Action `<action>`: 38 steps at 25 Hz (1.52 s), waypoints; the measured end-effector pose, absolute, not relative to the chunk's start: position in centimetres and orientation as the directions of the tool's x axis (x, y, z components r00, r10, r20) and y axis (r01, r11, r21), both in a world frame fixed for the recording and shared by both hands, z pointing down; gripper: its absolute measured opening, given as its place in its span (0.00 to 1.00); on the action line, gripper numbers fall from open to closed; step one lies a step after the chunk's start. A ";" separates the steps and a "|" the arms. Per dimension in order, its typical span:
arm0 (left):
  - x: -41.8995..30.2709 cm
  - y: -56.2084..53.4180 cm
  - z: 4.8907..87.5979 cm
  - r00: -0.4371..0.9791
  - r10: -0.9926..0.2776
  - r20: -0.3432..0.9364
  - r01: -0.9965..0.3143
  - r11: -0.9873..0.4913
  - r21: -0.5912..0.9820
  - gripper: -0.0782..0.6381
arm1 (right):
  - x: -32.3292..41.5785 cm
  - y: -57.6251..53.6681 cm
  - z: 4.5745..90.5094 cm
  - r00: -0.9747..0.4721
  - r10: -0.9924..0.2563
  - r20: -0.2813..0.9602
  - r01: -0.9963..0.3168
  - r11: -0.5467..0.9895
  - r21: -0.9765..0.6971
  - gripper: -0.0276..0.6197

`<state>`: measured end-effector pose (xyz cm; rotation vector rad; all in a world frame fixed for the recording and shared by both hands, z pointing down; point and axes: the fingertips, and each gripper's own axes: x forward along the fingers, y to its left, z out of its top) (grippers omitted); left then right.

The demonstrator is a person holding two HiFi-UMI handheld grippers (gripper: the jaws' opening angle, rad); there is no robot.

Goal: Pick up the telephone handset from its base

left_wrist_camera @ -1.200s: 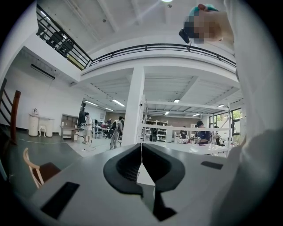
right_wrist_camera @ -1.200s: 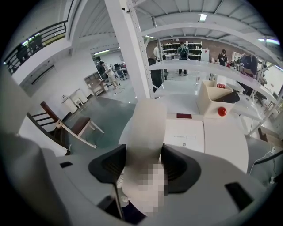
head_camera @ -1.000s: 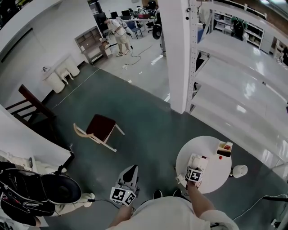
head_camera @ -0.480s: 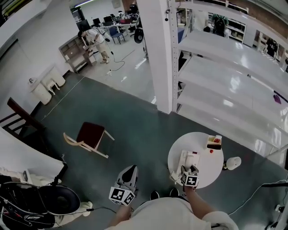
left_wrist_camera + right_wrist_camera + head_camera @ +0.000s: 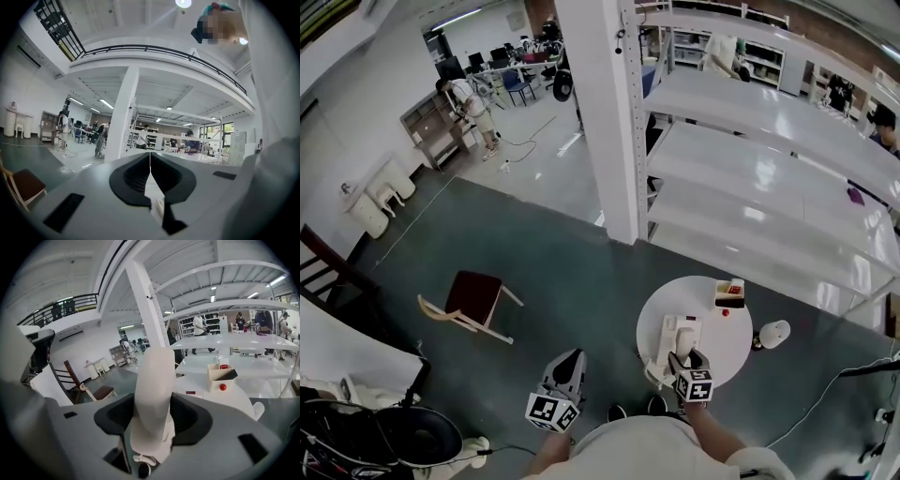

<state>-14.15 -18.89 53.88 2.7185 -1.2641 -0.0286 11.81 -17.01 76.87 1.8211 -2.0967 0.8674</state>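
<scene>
The white telephone handset (image 5: 152,390) stands upright between the black pads of my right gripper (image 5: 152,423), which is shut on it. In the head view my right gripper (image 5: 686,364) hangs over the near edge of the round white table (image 5: 724,342), just above the white telephone base (image 5: 664,337). My left gripper (image 5: 567,367) is held level over the dark floor to the left of the table. Its jaws (image 5: 150,174) meet with nothing between them.
A small open box (image 5: 729,292) with a red ball (image 5: 223,386) beside it stands at the table's far side. A white object (image 5: 773,333) sits on the floor right of the table. A tipped chair (image 5: 469,300), a white pillar (image 5: 600,122) and shelving (image 5: 769,187) surround it.
My right gripper has risen from the telephone base with the handset in it. The left gripper has drifted a little sideways and stays shut.
</scene>
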 end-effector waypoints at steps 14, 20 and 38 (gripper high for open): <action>-13.0 -19.1 54.6 0.687 -0.725 0.034 -0.721 -0.676 0.155 0.14 | 11.0 -18.3 68.3 -0.227 -0.908 0.353 -0.945 0.119 -0.304 0.41; -12.9 -19.5 54.7 0.693 -0.720 0.032 -0.715 -0.682 0.153 0.14 | 10.3 -19.6 63.6 -0.254 -0.932 0.259 -0.941 0.177 -0.288 0.41; -13.6 -21.0 54.6 0.683 -0.730 0.020 -0.724 -0.672 0.157 0.14 | 10.5 -21.6 56.9 -0.248 -0.960 0.129 -0.942 0.208 -0.262 0.41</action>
